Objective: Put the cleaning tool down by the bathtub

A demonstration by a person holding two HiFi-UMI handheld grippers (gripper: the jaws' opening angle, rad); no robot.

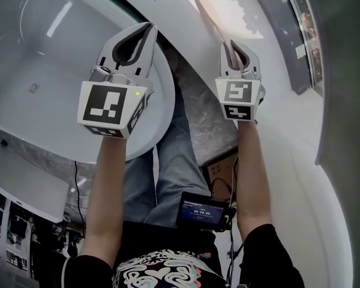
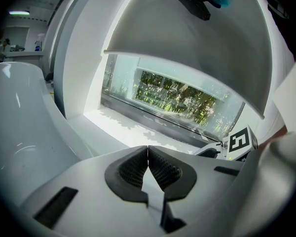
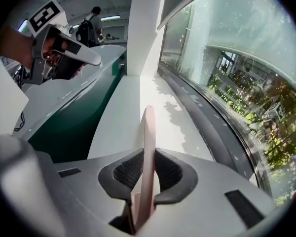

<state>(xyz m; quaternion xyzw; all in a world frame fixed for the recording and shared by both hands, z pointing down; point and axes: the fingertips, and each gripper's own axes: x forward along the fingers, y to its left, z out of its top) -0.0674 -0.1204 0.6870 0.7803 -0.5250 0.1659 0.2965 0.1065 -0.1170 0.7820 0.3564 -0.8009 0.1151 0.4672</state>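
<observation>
Left gripper (image 1: 149, 29): its jaws are closed tip to tip with nothing between them. It sits over the wide white rim of the bathtub, at the left of the scene, pointing toward the far side.
Right gripper (image 1: 231, 45): its jaws are clamped on the cleaning tool, one ribbed pad pressed to each flat side. It is to the right of the left gripper and well apart from it.
Cleaning tool (image 1: 210, 15): a long, thin, pale pink strip, held edge-up near its near end. It runs from the right gripper toward the far side, out over the white ledge. Whether its far tip touches the ledge cannot be told.
Bathtub (image 1: 48, 59): white and smooth with a rounded rim, filling the left of the head view. The tool is to its right, not over it.
White ledge (image 3: 133, 107): a flat, sunlit surface running into the distance between the bathtub and the window.
Window (image 3: 227, 83): a long curved pane on the right, with green trees outside.
Floor (image 1: 207, 98): grey speckled stone, seen between the bathtub rim and the ledge.
Person: bare forearms reach to both grippers; legs in blue jeans (image 1: 168, 161) show below, and a small black device with a lit screen (image 1: 203, 210) sits at the waist.
</observation>
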